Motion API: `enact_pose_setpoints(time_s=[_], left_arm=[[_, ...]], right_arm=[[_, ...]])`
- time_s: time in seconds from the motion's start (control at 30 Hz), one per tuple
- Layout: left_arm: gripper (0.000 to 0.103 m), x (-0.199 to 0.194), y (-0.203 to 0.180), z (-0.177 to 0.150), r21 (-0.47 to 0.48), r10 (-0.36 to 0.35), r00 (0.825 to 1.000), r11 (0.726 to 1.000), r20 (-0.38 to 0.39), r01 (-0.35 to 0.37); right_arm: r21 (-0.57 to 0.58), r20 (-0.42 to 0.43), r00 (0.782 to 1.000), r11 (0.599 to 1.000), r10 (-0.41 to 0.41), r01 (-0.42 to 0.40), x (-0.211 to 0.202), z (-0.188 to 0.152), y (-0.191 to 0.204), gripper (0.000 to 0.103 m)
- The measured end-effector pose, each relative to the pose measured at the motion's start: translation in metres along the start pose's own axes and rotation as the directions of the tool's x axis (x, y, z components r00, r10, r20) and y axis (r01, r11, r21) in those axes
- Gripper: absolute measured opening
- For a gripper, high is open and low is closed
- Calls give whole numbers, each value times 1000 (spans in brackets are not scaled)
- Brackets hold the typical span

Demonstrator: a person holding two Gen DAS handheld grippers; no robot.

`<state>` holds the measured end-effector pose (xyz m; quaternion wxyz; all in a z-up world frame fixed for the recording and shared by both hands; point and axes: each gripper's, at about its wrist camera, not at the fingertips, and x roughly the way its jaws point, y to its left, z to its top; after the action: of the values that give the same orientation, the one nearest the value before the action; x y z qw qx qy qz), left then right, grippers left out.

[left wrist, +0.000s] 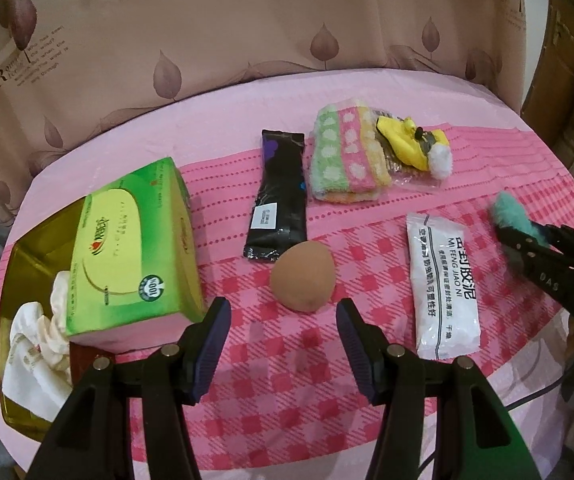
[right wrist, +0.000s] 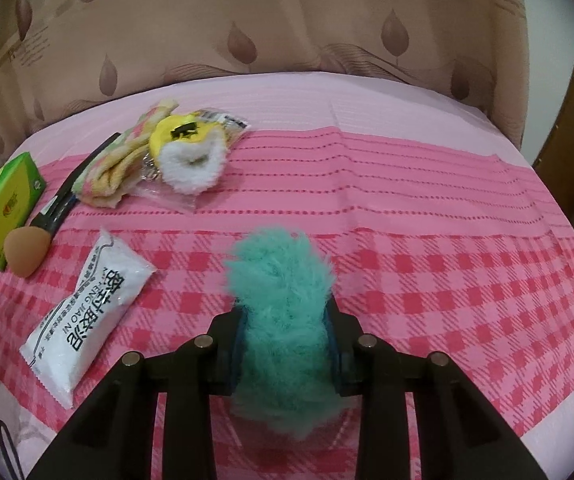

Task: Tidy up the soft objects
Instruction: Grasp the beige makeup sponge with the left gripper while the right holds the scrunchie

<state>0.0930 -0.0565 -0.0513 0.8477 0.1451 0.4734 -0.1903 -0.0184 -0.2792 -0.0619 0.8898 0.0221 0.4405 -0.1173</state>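
The brown egg-shaped sponge (left wrist: 302, 276) lies on the pink checked cloth (left wrist: 367, 380), and everything else is easiest placed from it. Just behind it, almost touching, lies a black packet (left wrist: 281, 196) with a white label; farther back and to the right sits a folded pastel fluffy towel (left wrist: 347, 158), with a yellow plush toy (left wrist: 415, 146) in clear wrap against the towel's right side. To the right of the sponge, well apart, a white sachet (left wrist: 443, 286) with black print lies flat. To the sponge's left a green tissue box (left wrist: 139, 256) leans partly over the edge of a gold tray (left wrist: 31, 248), and inside that tray rests crumpled cream-white fabric (left wrist: 39, 344). The left gripper (left wrist: 283, 342) hovers near the sponge's front with its jaws spread wide, holding nothing, the sponge lying ahead of the gap. Far to the right of the sponge, the right gripper (right wrist: 287, 344) is clamped around a teal fluffy piece (right wrist: 283, 304), which bulges above and below the pads over bare checked cloth. A brown leaf-print curtain (left wrist: 207, 40) hangs behind the table.
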Motion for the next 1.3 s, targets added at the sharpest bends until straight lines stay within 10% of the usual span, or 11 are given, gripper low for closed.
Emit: enact_pose_setpoints(time_s=[1.3], left_arm=[[42,51,-10,20,3,-61,997,998,-40,62]], right_arm=[[2,0,1000,1000,1,-1,2,-1,3,31]])
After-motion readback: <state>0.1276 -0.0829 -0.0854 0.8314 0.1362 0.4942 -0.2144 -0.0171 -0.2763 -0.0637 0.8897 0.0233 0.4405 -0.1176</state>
